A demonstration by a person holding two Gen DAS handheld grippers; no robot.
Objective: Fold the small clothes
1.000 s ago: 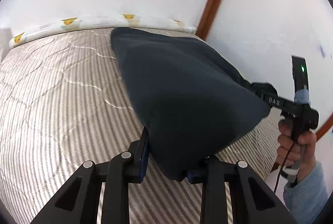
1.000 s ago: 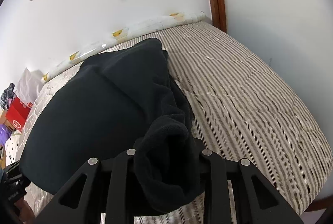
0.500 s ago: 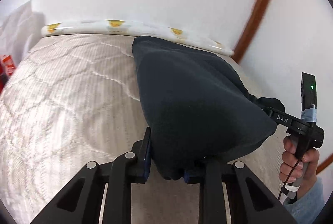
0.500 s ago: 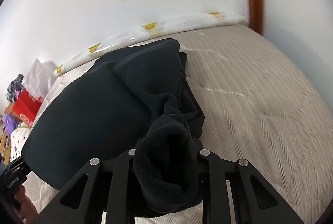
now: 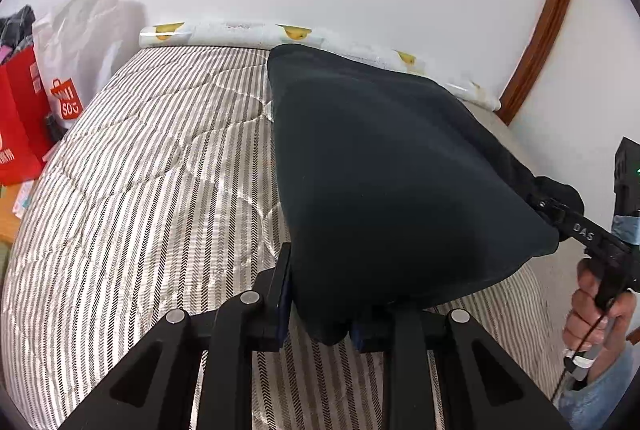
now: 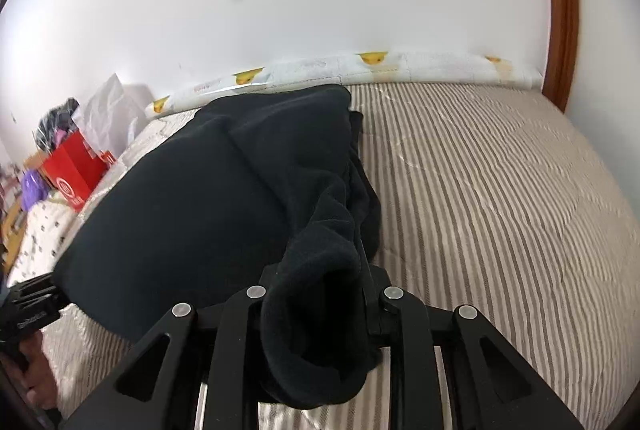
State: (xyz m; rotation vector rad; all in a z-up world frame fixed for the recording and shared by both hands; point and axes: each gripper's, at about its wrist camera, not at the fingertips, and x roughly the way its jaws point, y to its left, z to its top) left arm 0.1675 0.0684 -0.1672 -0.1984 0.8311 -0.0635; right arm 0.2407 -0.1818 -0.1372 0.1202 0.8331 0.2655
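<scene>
A dark navy fleece garment (image 5: pixel 392 174) is stretched above the striped bed between my two grippers. My left gripper (image 5: pixel 320 326) is shut on one near corner of it. My right gripper (image 6: pixel 320 314) is shut on the other near corner, where the fleece bunches in a thick roll (image 6: pixel 320 294). The far end of the garment (image 6: pixel 280 110) rests on the bed near the wall. The right gripper also shows in the left wrist view (image 5: pixel 560 218), at the garment's right corner, held by a hand.
The striped quilted bed (image 5: pixel 140 190) spreads under the garment, also in the right wrist view (image 6: pixel 500 190). A rolled duck-print sheet (image 5: pixel 240 30) lies along the white wall. Red and white shopping bags (image 5: pixel 40 102) stand at the bed's left side. A brown door frame (image 6: pixel 560 10) is on the right.
Both grippers have swung to the left with the garment still held taut between them. The bags at the bed's left side have come into view.
</scene>
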